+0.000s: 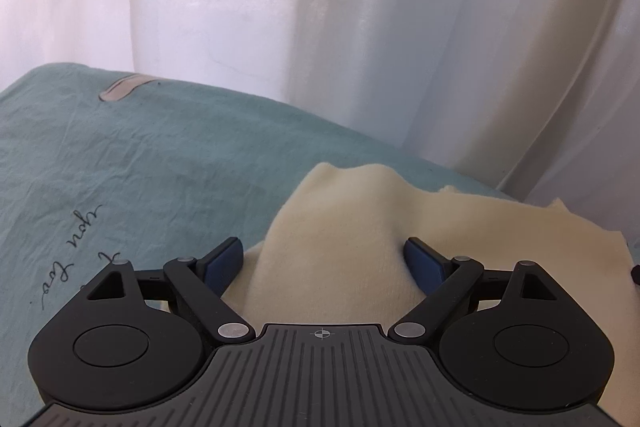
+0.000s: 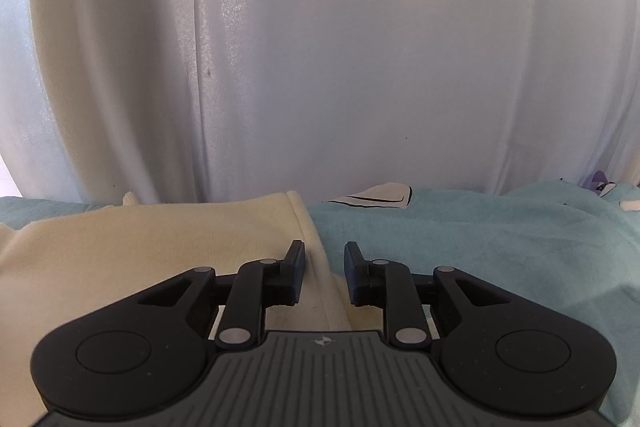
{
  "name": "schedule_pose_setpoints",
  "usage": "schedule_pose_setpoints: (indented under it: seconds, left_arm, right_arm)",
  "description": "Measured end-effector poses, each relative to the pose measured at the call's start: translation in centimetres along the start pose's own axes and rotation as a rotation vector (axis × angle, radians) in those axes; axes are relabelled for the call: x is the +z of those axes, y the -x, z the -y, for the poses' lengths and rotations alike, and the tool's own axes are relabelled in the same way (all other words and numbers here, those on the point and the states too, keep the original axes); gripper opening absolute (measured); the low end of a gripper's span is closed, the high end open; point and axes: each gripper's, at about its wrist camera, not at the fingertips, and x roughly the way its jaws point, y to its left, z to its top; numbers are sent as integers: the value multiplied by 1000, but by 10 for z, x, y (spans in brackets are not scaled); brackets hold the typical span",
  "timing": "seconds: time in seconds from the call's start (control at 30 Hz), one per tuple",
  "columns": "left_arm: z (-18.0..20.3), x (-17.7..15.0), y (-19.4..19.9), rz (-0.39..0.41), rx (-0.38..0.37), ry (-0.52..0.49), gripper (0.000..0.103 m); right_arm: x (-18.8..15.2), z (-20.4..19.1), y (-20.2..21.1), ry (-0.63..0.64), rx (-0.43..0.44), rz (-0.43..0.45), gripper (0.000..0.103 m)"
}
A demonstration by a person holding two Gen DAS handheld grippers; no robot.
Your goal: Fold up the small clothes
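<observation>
Cream knit garment (image 1: 360,227), soft and fuzzy, lies rumpled on wrinkled teal sheet (image 1: 140,155). Your left gripper (image 1: 323,259) gapes wide astride a raised fold. Your right gripper (image 2: 323,269), half open, straddles its hem, gripping nothing.

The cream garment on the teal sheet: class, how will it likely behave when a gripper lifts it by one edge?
The cream garment looks soft and fuzzy, humped between the left gripper fingers, so it will probably droop. Its nap likely grips the pads. The wrinkled teal sheet may drag along.
</observation>
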Motion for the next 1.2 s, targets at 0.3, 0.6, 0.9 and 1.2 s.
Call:
schedule_pose_setpoints:
  seconds: [0.3, 0.6, 0.9, 1.2]
  left_arm:
    - [-52, -6, 66, 85, 323, -258, 87]
    - [-97, -36, 89, -186, -166, 175, 79]
    - [-97, -45, 67, -205, -248, 250, 67]
    - [-101, -37, 60, -192, -299, 305, 22]
  right_arm:
    - [-50, -1, 108, 61, 223, -26, 26]
    - [-77, -46, 151, -71, 637, -133, 26]
    - [-84, -78, 158, -31, 627, -119, 25]
    - [-91, -110, 153, 16, 547, -157, 10]
